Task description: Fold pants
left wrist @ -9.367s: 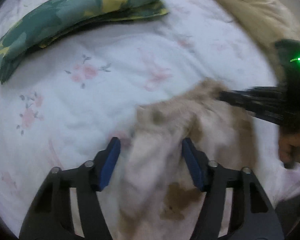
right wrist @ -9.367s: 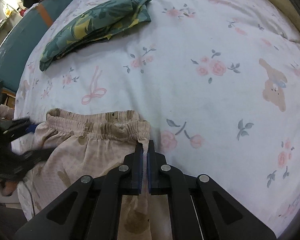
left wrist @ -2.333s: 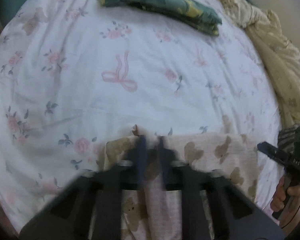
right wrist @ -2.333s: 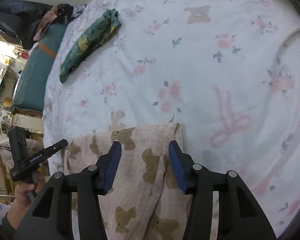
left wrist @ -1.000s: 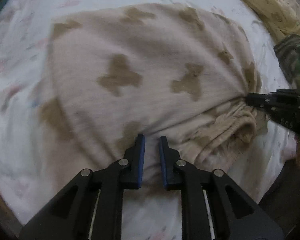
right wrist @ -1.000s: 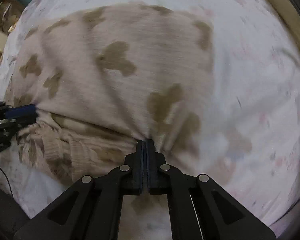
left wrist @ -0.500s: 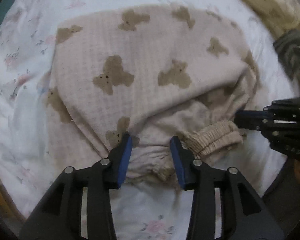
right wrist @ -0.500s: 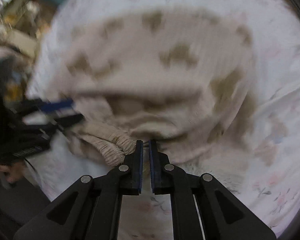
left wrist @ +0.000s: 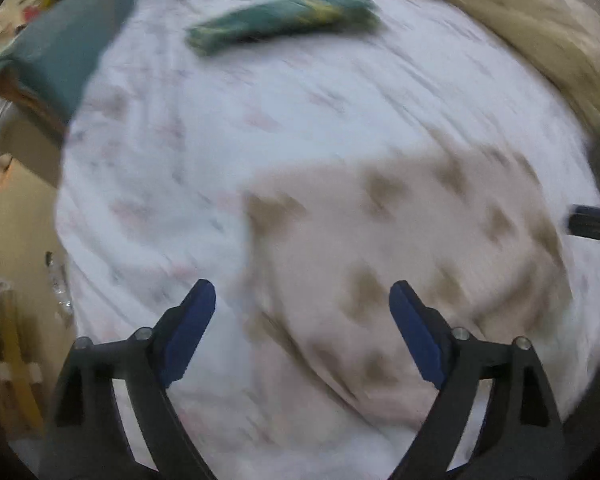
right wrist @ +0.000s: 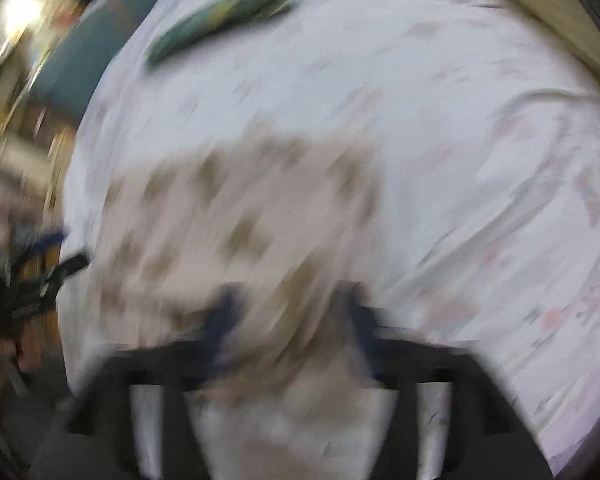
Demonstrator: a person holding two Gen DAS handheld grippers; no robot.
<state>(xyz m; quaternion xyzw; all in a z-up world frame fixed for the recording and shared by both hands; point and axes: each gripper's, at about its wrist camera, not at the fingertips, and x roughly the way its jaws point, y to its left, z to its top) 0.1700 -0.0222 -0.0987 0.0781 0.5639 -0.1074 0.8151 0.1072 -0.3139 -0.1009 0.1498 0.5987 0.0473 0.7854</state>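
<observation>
My left claw (left wrist: 302,312) has just been opening and now stands wide, pads off the cloth, nothing gripped. My right claw (right wrist: 290,308), blurred, has likewise just spread wide above the fabric. The bear-print pants (left wrist: 412,248) lie folded on the bed sheet (left wrist: 260,92).

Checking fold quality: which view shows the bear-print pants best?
Left wrist view. The bear-print pants lie folded on the floral sheet, nearly whole in frame and only mildly blurred. The right wrist view shows the same pants under heavy motion blur, the near edge hidden behind its own fingers.
</observation>
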